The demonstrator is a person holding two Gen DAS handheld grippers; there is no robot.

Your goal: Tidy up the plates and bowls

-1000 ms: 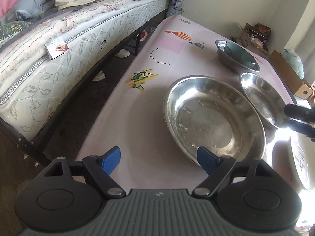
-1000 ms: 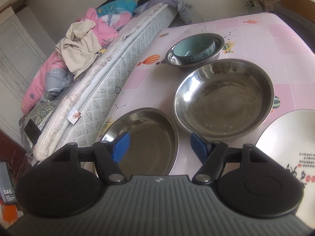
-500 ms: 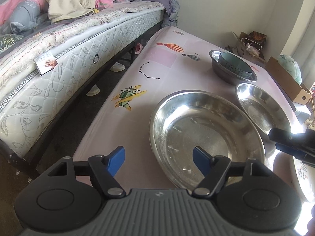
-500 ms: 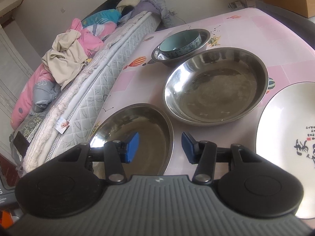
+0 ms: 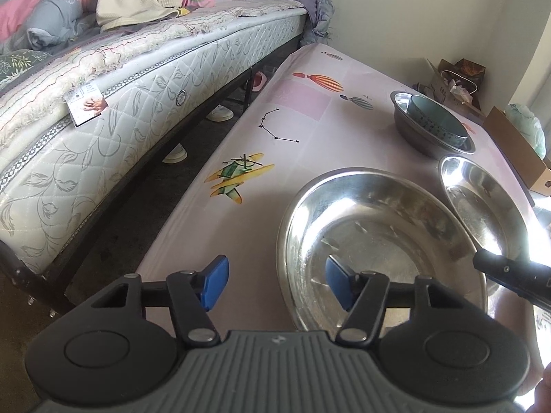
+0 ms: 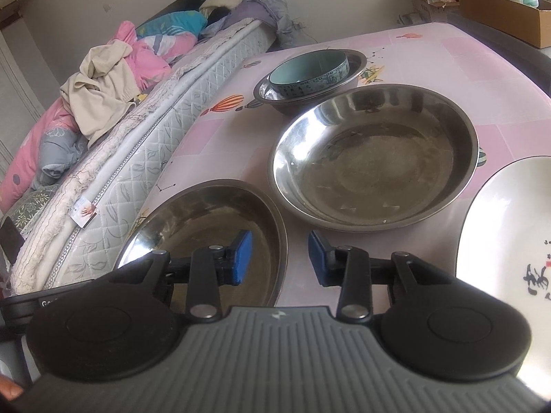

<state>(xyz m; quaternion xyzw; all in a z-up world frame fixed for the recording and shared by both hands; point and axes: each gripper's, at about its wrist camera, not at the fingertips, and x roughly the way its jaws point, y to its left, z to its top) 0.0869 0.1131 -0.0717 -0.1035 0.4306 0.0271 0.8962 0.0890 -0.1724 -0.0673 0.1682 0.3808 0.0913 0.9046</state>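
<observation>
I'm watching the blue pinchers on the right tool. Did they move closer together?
Yes. The right tool is closing: its blue pads now straddle the near steel bowl's rim, narrower than before, not yet pinching it.

Three steel bowls (one holding a teal bowl), one plate.

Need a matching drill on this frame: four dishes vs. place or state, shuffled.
Things:
1. teal bowl
2. white plate
3. near steel dish
4. middle steel dish

Place or state:
A. bare inside, right beside the white plate
B. rim between the fingers of the closing right claw
C. nested in a small steel bowl
D. black brush marks on it

Pairs: 1-C, 2-D, 3-B, 4-A
</observation>
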